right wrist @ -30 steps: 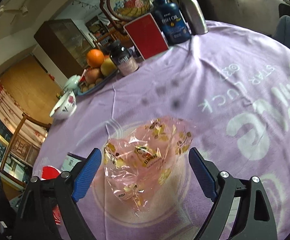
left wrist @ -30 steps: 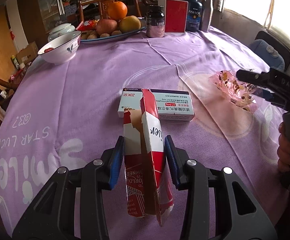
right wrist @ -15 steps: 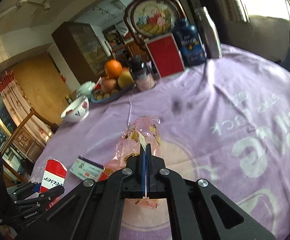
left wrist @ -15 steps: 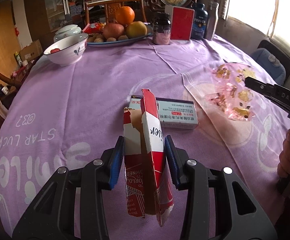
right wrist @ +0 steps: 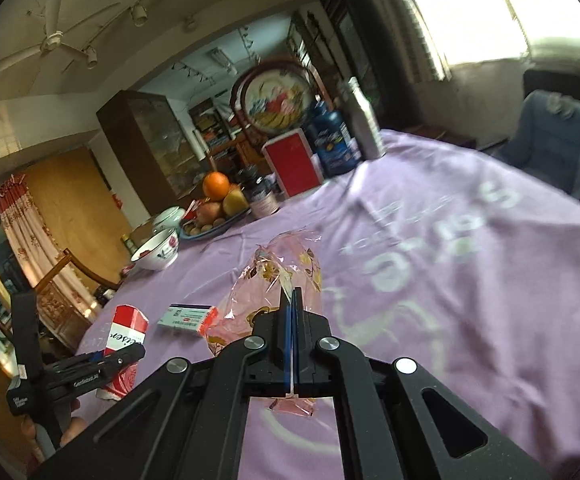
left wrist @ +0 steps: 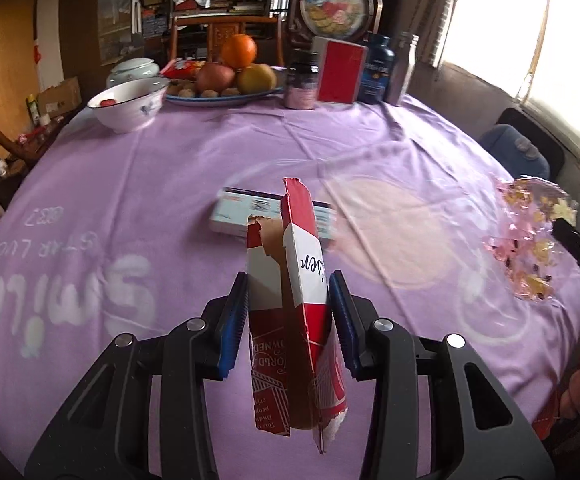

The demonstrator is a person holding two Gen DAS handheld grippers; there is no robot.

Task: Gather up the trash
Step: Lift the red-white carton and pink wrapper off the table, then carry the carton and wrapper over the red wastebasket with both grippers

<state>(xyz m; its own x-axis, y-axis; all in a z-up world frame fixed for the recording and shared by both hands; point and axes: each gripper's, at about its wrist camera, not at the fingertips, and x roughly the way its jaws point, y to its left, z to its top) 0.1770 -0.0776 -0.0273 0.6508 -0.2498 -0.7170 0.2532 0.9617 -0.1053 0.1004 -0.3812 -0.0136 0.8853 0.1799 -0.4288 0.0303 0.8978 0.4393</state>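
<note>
The left gripper clamps a torn carton; the right gripper pinches a wrapper above the table's right edge.

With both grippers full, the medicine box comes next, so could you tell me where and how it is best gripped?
Grip the white medicine box across its narrow width, coming down from above. It lies flat on the purple tablecloth, so its low sides give little purchase to a level approach, while its long edges are parallel and firm. The torn red carton hides its middle from the left wrist view.

Motion-blurred medicine box partly behind the torn carton; label print unreadable.
</note>
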